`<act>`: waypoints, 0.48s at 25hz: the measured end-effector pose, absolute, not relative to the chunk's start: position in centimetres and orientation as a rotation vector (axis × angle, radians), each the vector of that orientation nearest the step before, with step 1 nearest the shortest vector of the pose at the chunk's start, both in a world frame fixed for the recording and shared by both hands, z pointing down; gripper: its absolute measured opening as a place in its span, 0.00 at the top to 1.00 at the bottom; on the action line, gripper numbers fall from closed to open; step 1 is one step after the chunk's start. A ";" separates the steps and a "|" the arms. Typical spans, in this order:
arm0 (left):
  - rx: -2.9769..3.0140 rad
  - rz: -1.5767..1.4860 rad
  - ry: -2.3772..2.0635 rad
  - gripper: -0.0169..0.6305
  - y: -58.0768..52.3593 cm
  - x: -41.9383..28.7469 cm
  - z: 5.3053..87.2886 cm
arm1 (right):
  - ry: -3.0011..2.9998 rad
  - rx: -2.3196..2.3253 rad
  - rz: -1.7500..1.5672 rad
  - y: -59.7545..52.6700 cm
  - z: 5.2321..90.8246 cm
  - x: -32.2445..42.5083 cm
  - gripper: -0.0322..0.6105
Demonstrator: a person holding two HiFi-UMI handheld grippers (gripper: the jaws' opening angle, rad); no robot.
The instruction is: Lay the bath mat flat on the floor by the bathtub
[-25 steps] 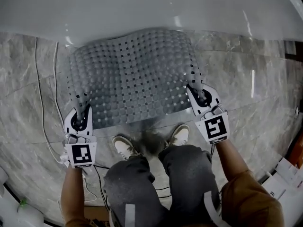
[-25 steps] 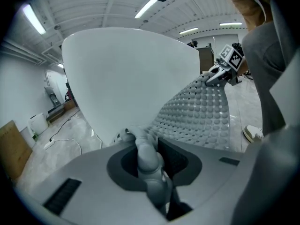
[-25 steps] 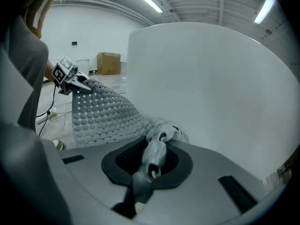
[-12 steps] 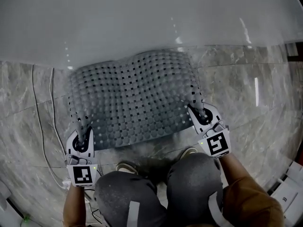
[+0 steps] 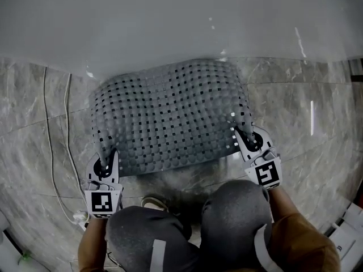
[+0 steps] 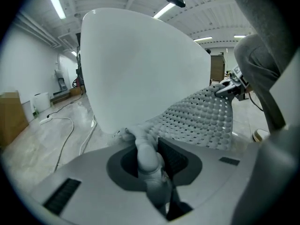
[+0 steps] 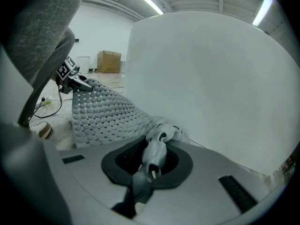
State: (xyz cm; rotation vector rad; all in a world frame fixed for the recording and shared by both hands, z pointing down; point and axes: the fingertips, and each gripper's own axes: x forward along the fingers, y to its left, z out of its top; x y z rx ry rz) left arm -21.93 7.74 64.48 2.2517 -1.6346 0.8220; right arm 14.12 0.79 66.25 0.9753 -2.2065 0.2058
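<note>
A grey perforated rubber bath mat [image 5: 170,115] is stretched out low over the marble floor, its far edge against the white bathtub [image 5: 181,21]. My left gripper [image 5: 105,164] is shut on the mat's near left corner, which bunches between the jaws [image 6: 147,156]. At the near right corner my right gripper [image 5: 249,141] is shut on a pinched fold of the mat [image 7: 154,149]. The mat [image 6: 201,118] sags slightly between the two grips. Each gripper view shows the tub's white wall [image 7: 211,78] close ahead.
A white cable [image 5: 54,146] runs along the floor left of the mat. The person's grey-trousered knees [image 5: 232,208] and a shoe [image 5: 153,201] are just behind the mat. A cardboard box [image 7: 108,61] stands far off in the right gripper view.
Both grippers have come down and toward the tub with the mat. The person's knees have bent forward, hiding the shoes. The mat now hangs lower and flatter.
</note>
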 end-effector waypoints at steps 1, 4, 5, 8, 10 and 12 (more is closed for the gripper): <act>2.242 0.809 -1.638 0.86 7.8 -22.0 64.6 | -2.240 0.945 0.153 0.8 66.5 14.0 0.88; 2.223 0.781 -1.642 0.86 7.7 -22.0 64.7 | -2.320 0.898 0.055 -0.3 65.2 12.5 0.88; 2.227 0.783 -1.641 0.86 7.7 -22.0 64.9 | -2.326 0.903 0.067 -0.5 64.9 12.3 0.88; 2.232 0.764 -1.649 0.86 7.8 -22.5 65.4 | -2.342 0.912 0.100 -0.6 65.1 12.5 0.88; 2.213 0.749 -1.653 0.86 7.9 -22.7 65.9 | -2.345 0.912 0.111 -0.5 65.4 12.5 0.88; 2.207 0.753 -1.657 0.86 7.9 -22.8 66.0 | -2.345 0.909 0.119 -0.5 65.6 12.5 0.88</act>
